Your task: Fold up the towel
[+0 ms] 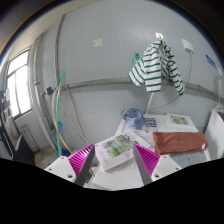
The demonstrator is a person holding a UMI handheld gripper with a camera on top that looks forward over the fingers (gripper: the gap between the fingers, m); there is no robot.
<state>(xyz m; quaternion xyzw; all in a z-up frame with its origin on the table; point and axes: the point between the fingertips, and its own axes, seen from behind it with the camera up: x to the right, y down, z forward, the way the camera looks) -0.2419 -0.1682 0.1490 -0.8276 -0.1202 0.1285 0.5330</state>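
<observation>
A bright window (18, 85) is on the left. The gripper (116, 160) is held up high, its pink pads (82, 160) wide apart and holding nothing. A greenish towel (114, 150) lies flat between them, past the tips. A striped shirt (156, 66) hangs on the wall. A reddish-brown cloth (180, 142) lies at the right.

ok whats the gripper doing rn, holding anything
Gripper: open, holding nothing, raised above the table; the reddish-brown towel lies beyond the fingers.
</observation>
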